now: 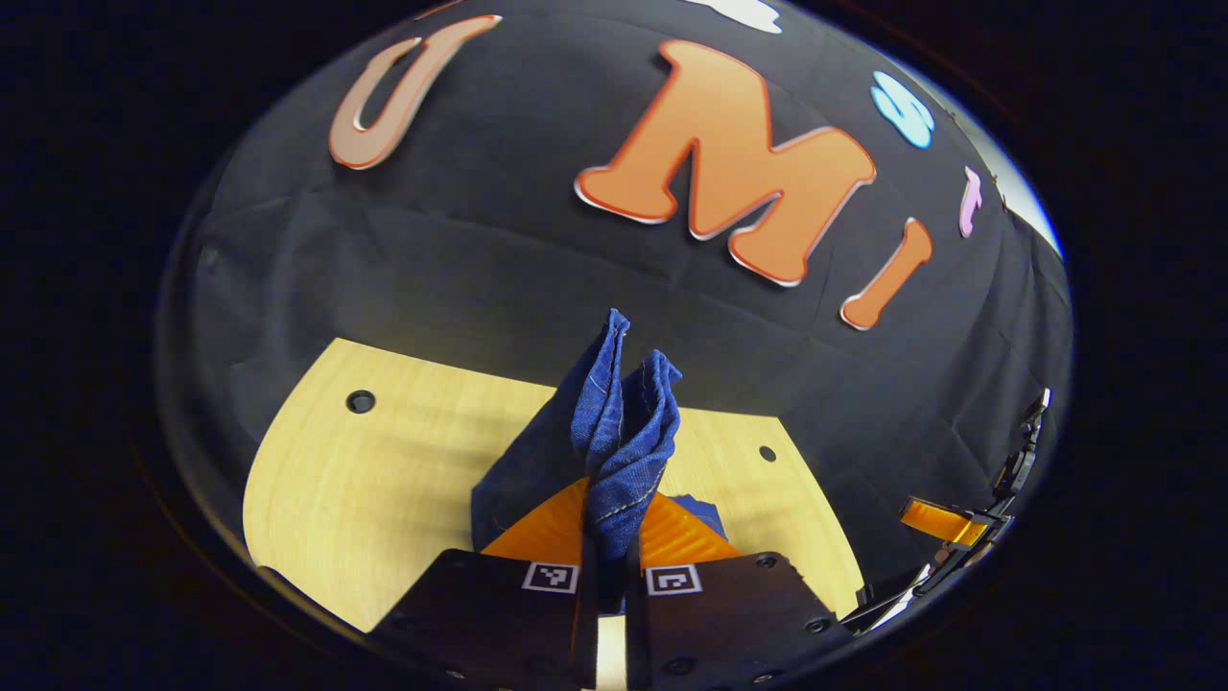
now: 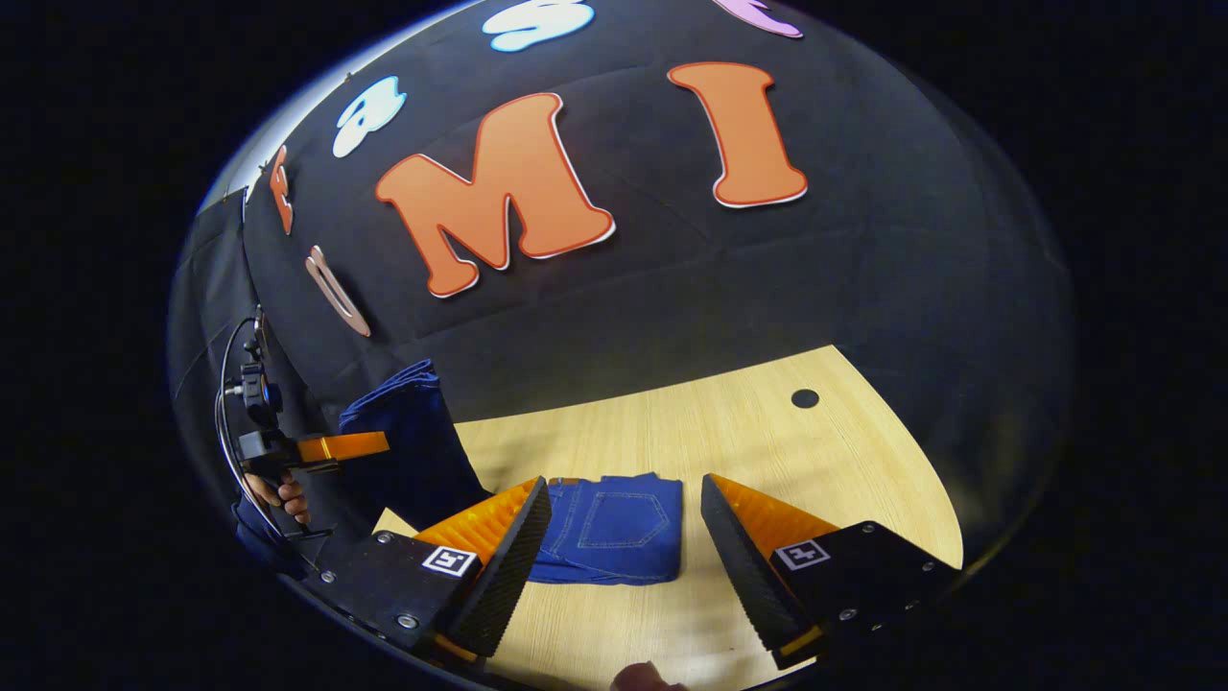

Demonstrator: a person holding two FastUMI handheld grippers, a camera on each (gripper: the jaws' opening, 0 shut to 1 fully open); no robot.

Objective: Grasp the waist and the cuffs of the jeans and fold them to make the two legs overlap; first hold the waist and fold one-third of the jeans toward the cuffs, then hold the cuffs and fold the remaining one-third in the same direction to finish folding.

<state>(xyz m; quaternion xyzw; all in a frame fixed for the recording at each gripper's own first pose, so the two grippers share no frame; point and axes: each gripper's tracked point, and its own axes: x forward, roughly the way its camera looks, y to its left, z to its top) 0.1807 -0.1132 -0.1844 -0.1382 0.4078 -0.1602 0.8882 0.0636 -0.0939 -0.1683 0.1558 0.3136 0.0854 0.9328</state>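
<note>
Both fingers of my left gripper [image 1: 611, 566] are pinched tight on a bunched fold of the jeans [image 1: 619, 432], lifted up off the table [image 1: 384, 480] so the denim stands above the tips. Over in the right gripper view, my right gripper [image 2: 624, 537] is spread wide with nothing in it, hovering over the waist end of the jeans [image 2: 614, 528], back pocket up, flat on the wood. Further left there's a hand [image 2: 283, 497] holding the left gripper [image 2: 317, 447] with denim hanging.
</note>
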